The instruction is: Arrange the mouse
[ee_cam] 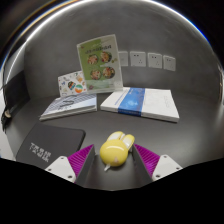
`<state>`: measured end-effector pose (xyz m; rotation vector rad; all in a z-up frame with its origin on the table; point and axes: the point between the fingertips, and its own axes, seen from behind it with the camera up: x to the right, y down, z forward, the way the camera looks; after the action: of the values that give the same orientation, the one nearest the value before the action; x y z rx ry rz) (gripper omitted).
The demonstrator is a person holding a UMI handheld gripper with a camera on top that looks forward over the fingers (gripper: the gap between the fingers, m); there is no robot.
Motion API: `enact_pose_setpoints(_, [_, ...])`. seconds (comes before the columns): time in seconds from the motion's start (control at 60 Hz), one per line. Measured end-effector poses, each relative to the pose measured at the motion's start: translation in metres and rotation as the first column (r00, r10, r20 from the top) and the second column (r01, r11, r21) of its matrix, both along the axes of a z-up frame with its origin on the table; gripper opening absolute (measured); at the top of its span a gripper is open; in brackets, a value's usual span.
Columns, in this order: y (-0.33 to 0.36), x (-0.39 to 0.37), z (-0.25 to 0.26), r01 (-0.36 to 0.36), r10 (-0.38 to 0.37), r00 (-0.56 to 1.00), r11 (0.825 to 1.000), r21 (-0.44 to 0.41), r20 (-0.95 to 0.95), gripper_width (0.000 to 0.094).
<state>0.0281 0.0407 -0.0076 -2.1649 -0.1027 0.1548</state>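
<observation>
A yellow mouse (115,151) with a paler, ear-like front sits between my gripper's (113,153) two fingers, near their tips. The magenta pads (70,161) press against it on both sides, so the gripper is shut on it. The mouse is above the dark grey table (100,126), just right of a black mouse pad (52,141) with white lettering that lies ahead of the left finger.
Beyond the fingers lie a book with a white and green cover (70,105) and a blue and white book (142,102). A green leaflet (101,63) leans on the back wall next to white wall sockets (153,59). A dark object (14,97) stands far left.
</observation>
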Motion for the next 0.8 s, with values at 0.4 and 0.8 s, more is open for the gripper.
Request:
enact_pose_setpoints(0.4, [0.03, 0.003, -0.004, 0.033, -0.032, 0.999, 0.999, -0.044, 0.008, 0.0443])
enact_pose_setpoints(0.8, [0.012, -0.071, 0.1, 0.096, -0.107, 0.992, 0.982, 0.165, 0.063, 0.0375])
